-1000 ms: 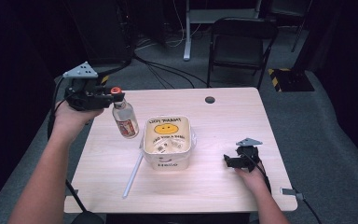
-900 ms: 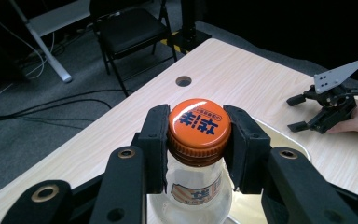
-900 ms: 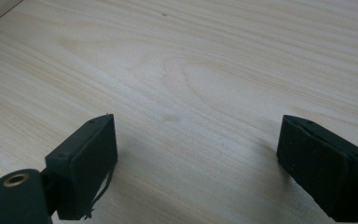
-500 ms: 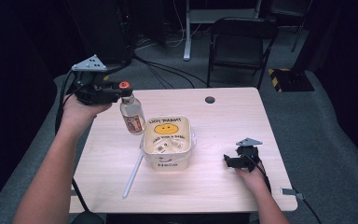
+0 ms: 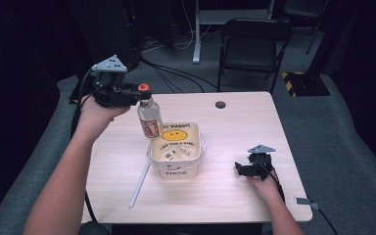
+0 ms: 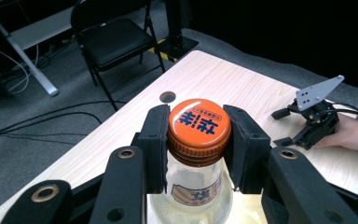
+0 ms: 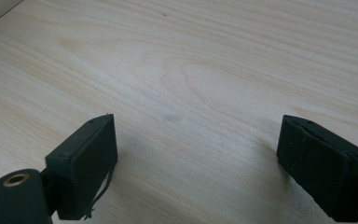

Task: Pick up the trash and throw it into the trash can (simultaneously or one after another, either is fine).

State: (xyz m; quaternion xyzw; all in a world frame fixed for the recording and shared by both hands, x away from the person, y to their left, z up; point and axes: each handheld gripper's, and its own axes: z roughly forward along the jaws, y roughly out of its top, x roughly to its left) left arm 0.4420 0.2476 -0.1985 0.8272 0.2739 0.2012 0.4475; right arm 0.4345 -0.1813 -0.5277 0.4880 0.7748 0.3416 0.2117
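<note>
Left gripper (image 6: 196,154) clamped on the neck of the glass bottle (image 5: 150,117), pads pressing just under the orange cap (image 6: 198,123); bottle lifted clear of the table (image 5: 254,117), hanging upright with its long axis near vertical, perhaps leaning a touch; base level with the near-left corner of the tub (image 5: 175,149), seemingly just over that rim, though hard to judge from the high view alone. Tub as landmark: white, square, smiley-faced card inside, lying beside and below the bottle; white straw (image 5: 139,183) on the table against the tub's left side. Right gripper (image 5: 250,169) resting on the table well right of the tub, jaws spread wide with nothing between them. Likely next: carry the bottle a little further over the tub, then straight down, keeping the axis upright; left hand plainly the nearer one.
</note>
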